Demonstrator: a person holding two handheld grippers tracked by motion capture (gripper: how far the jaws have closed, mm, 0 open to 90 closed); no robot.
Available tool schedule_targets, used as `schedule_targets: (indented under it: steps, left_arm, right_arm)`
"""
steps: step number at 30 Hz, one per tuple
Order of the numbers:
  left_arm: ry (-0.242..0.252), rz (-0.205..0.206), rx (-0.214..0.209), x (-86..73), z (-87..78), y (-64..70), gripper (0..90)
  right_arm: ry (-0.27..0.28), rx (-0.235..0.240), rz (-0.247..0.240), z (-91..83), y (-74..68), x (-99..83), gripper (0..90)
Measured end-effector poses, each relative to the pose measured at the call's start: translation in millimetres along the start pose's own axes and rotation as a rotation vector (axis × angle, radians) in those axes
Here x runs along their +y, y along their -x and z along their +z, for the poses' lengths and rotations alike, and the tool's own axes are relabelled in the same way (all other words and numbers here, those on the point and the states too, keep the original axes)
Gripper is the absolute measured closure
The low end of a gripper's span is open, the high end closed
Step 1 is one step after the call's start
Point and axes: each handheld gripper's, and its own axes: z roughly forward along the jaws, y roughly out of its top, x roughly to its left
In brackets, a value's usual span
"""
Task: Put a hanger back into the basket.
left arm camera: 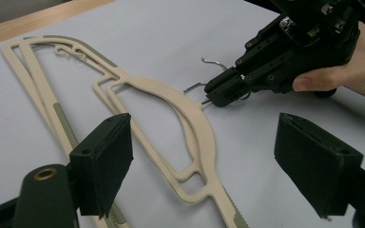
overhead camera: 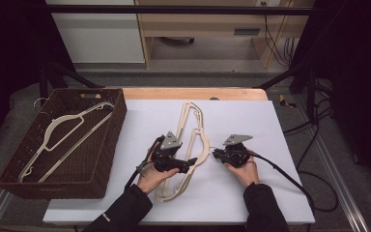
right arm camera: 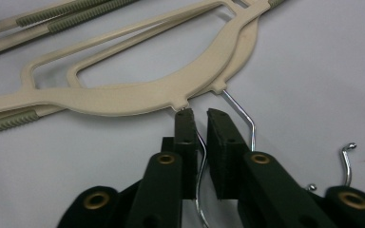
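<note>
The right gripper (right arm camera: 198,118) is closing its narrow jaws around the wire hook (right arm camera: 199,156) of the top hanger (right arm camera: 138,97); the hook's lower end is running out of the right gripper view at 6 o'clock. A second hanger (right arm camera: 249,40) is lying beneath, mostly hidden. The left gripper (left arm camera: 202,156) is hovering with jaws spread wide over the hangers' shoulder, holding nothing. At 9 o'clock on the table, a wicker basket (overhead camera: 108,140) is holding another hanger (overhead camera: 60,130).
</note>
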Motion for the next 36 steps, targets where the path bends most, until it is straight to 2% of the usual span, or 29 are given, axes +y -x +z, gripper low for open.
schedule_targets:
  steps: [4,5,8,12,14,18,20,22,24,25,27,30,31,34,36]
  left_arm:
    - [-0.013,-0.003,-0.002,0.1,5.0,-1.2,20.3]
    - [-0.016,-0.005,-0.002,-0.2,7.6,-1.1,20.3]
    - [-0.029,-0.006,-0.003,-0.5,13.2,-1.6,20.3]
    - [-0.056,-0.003,-0.002,0.4,25.7,-1.8,20.3]
    - [-0.081,0.010,0.009,1.7,35.5,-1.3,20.5]
    - [-0.105,0.019,0.013,2.8,44.8,-0.5,22.0]
    - [-0.129,0.039,0.010,3.6,51.8,0.4,22.3]
    - [-0.153,0.075,0.006,4.3,59.6,3.2,25.5]
    - [-0.161,0.085,0.003,4.5,62.7,4.6,26.9]
    - [-0.192,0.103,0.003,4.4,69.4,6.3,30.5]
    - [-0.205,0.107,0.008,3.7,74.1,7.1,35.9]
    - [-0.255,0.127,0.003,2.0,82.4,4.5,43.0]
    - [-0.248,0.104,-0.007,1.3,84.0,5.2,45.9]
    - [-0.272,0.139,-0.002,1.3,84.5,5.3,54.3]
    - [-0.279,0.141,-0.010,1.9,83.2,4.9,59.3]
  right_arm:
    - [-0.008,0.047,0.002,-0.7,3.2,1.1,87.7]
    - [0.006,0.061,-0.007,-1.0,4.0,1.3,88.4]
    - [0.010,0.058,-0.015,-3.7,3.4,2.7,89.0]
    - [0.013,0.081,-0.020,-11.5,2.5,6.2,89.3]
    - [0.006,0.087,-0.015,-14.9,0.1,8.7,89.3]
    - [0.000,0.088,-0.017,-19.3,-2.1,12.4,89.4]
    - [-0.006,0.086,-0.024,-22.6,-4.4,15.6,89.4]
    - [-0.016,0.085,-0.021,-27.2,-7.9,20.2,89.4]
    - [-0.019,0.087,-0.015,-28.5,-8.9,21.4,89.4]
    - [-0.022,0.088,-0.008,-30.3,-9.7,23.3,89.4]
    - [-0.033,0.086,-0.004,-31.9,-11.1,25.0,89.4]
    - [-0.032,0.087,-0.012,-33.3,-12.6,27.1,89.4]
    - [-0.038,0.090,-0.018,-34.6,-12.9,27.9,89.4]
    - [-0.041,0.087,-0.009,-36.0,-15.1,30.1,89.4]
    - [-0.041,0.094,-0.009,-37.1,-14.6,30.4,89.4]
